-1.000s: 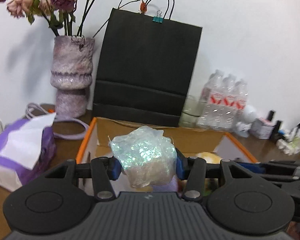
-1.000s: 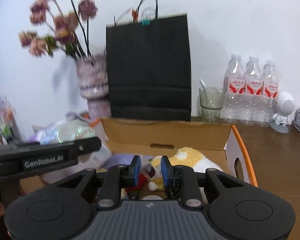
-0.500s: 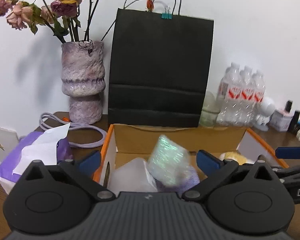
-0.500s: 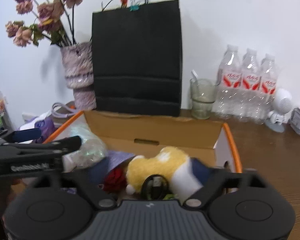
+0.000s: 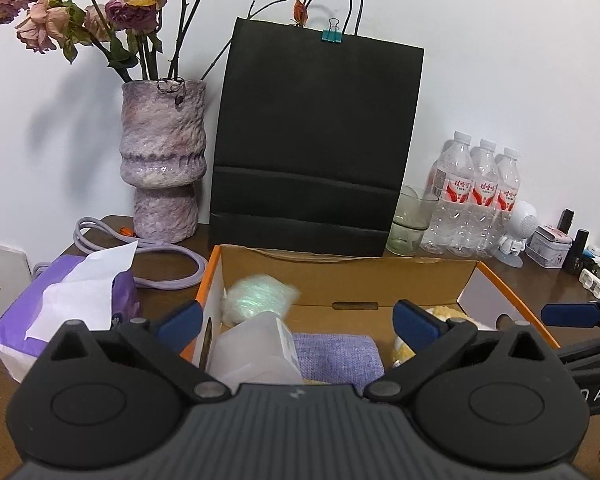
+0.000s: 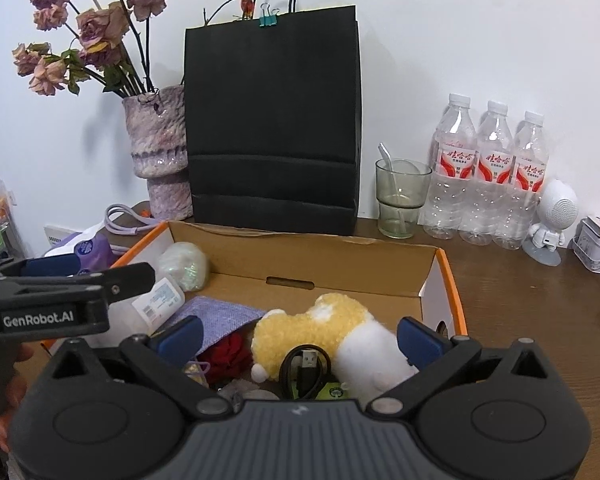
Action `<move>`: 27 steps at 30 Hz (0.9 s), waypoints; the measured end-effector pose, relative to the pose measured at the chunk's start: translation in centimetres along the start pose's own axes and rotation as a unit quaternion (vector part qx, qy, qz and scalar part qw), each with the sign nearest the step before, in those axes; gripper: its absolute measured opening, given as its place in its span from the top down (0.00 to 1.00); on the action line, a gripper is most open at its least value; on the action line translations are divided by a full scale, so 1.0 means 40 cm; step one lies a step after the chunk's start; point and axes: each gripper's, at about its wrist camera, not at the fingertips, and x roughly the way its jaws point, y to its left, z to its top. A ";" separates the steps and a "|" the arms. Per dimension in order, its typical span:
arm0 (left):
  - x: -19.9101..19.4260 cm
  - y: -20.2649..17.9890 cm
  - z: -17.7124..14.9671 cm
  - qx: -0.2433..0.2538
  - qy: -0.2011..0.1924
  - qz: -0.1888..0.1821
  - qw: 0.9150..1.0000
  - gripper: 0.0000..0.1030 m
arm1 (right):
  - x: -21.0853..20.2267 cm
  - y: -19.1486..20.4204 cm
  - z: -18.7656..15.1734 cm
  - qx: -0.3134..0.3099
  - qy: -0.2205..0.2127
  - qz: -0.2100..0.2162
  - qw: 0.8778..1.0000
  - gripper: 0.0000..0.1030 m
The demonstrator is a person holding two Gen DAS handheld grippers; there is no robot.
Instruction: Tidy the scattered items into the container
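Note:
An open cardboard box (image 5: 340, 276) with orange edges stands before me, its back wall (image 6: 340, 260) also in the right wrist view. An iridescent bundle (image 5: 260, 298) lies loose in its far left corner (image 6: 184, 260). Beside it lie a translucent bottle (image 5: 256, 348), a purple pouch (image 6: 216, 314), a yellow-and-white plush (image 6: 320, 328), a coiled black cable (image 6: 304, 368) and a red item (image 6: 226, 356). My left gripper (image 5: 296, 320) hangs open over the box's left side, holding nothing. My right gripper (image 6: 300, 338) stands open above the plush, also holding nothing.
Behind the box stand a black paper bag (image 5: 316, 140) and a purple vase (image 5: 162, 160) of dried roses. A tissue pack (image 5: 68, 312) and a lilac cord (image 5: 168, 264) lie left. A glass (image 6: 402, 200), three water bottles (image 6: 488, 184), a white figure (image 6: 552, 220) and a tin (image 6: 598, 244) stand right.
The left jaws spread wide and the iridescent bundle dropped into the box's far left corner. The right jaws went from nearly shut to wide, and the black cable now lies on the plush.

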 end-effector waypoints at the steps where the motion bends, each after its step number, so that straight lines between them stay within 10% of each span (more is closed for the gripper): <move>1: -0.006 0.000 0.001 -0.002 -0.002 0.000 1.000 0.00 | -0.004 -0.001 0.000 0.002 -0.001 -0.001 1.000 0.00; 27: -0.321 -0.044 -0.164 -0.010 -0.040 -0.007 0.999 0.00 | -0.292 0.018 -0.206 0.052 -0.042 -0.026 0.997 0.00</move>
